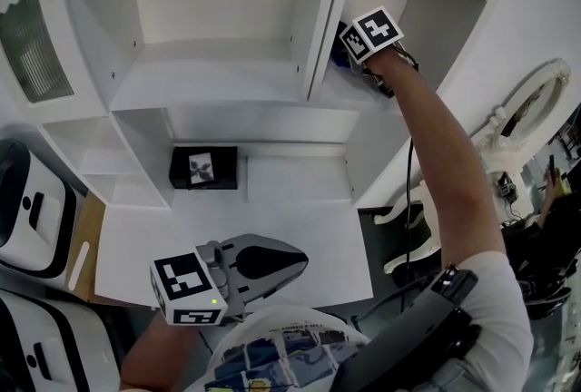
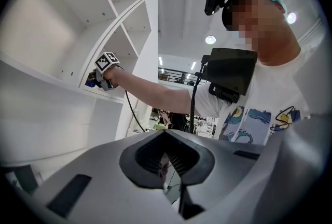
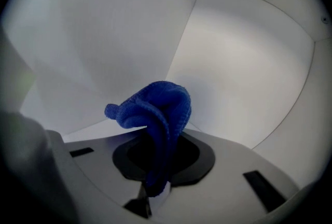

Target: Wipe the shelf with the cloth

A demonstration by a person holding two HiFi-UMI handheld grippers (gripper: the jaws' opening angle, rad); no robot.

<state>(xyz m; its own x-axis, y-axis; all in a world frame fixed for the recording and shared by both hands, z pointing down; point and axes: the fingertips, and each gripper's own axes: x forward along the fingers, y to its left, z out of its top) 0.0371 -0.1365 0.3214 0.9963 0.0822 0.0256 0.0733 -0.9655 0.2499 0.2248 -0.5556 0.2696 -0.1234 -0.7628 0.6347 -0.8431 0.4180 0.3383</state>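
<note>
**Head view.** The white shelf [image 1: 209, 82] fills the upper half of the frame. It is divided by an upright panel into a wide left compartment and a narrower right compartment. The right hand-held gripper [image 1: 361, 65] is reached into the right compartment at the end of an outstretched arm [image 1: 445, 163]. Its marker cube [image 1: 372, 34] faces the camera. A small patch of the blue cloth [image 1: 339, 55] shows just beside the upright panel. The left hand-held gripper [image 1: 289, 261] is held low, over the white counter [image 1: 309, 218] and well apart from the shelf. A black box [image 1: 203, 167] stands at the back of the counter, below the left compartment.

**Left gripper view.** The jaws of the left hand-held gripper [image 2: 168, 166] are drawn together to a narrow slit and nothing is between them. Beyond them is the person [image 2: 259, 93], whose arm extends to the shelf [image 2: 46, 78]. The right hand-held gripper [image 2: 99, 81] and the cloth [image 2: 90, 82] are at the shelf's edge.

**Right gripper view.** The right hand-held gripper [image 3: 155, 168] is clamped on the cloth [image 3: 158, 109]. One fold runs down between the jaws, and the bunched remainder bulges ahead of them. The bunch is directed into the inner corner of the shelf [image 3: 249, 62], where two white walls meet. Contact between the cloth and the shelf surface cannot be confirmed.
</note>
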